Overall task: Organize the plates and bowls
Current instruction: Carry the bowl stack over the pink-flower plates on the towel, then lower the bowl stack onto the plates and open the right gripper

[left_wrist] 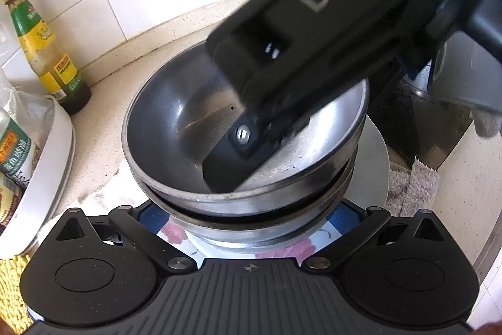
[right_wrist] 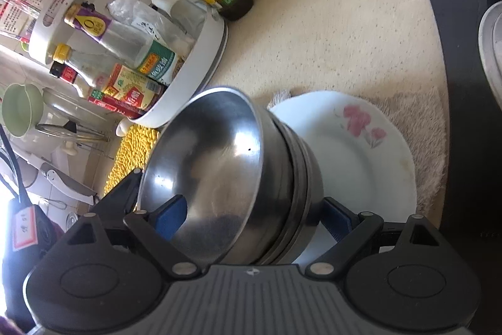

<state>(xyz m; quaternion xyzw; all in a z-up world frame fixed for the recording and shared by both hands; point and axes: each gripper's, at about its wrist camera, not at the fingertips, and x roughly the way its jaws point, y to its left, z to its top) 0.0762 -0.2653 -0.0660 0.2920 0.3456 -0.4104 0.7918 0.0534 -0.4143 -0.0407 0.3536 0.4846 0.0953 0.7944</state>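
Left wrist view: the stack of steel bowls (left_wrist: 244, 165) stands nested on the floral plate (left_wrist: 313, 244), which lies on the speckled countertop (left_wrist: 103, 146)
Right gripper (left_wrist: 248, 156): it reaches into the top bowl from the upper right, one black finger (left_wrist: 226, 165) inside the bowl against the near wall; the other finger appears to sit outside the rim, so it looks pinched on the stack's rim
Left gripper (left_wrist: 251, 218): its blue-padded jaws stand spread either side of the stack's base, gripping nothing that can be seen
Progress: bowls gathered and nested on a plate, so stacking seems mostly done; moving or settling the stack seems left
Materials: brushed steel, round, thin rolled rims, scuffed and reflective inside; glazed white plate with pink flowers
Right wrist view: the same stack (right_wrist: 232, 178) fills the centre, tilted in this camera, its base on the plate (right_wrist: 370, 153)
Grip: one blue pad (right_wrist: 171, 215) inside the bowl, the other (right_wrist: 337, 217) outside, closed on the bowl walls
Surroundings: plate on a fuzzy beige cloth (right_wrist: 417, 115); a white condiment rack (right_wrist: 200, 65) of bottles nearby; a yellow nubby mat (right_wrist: 131, 153) beside it
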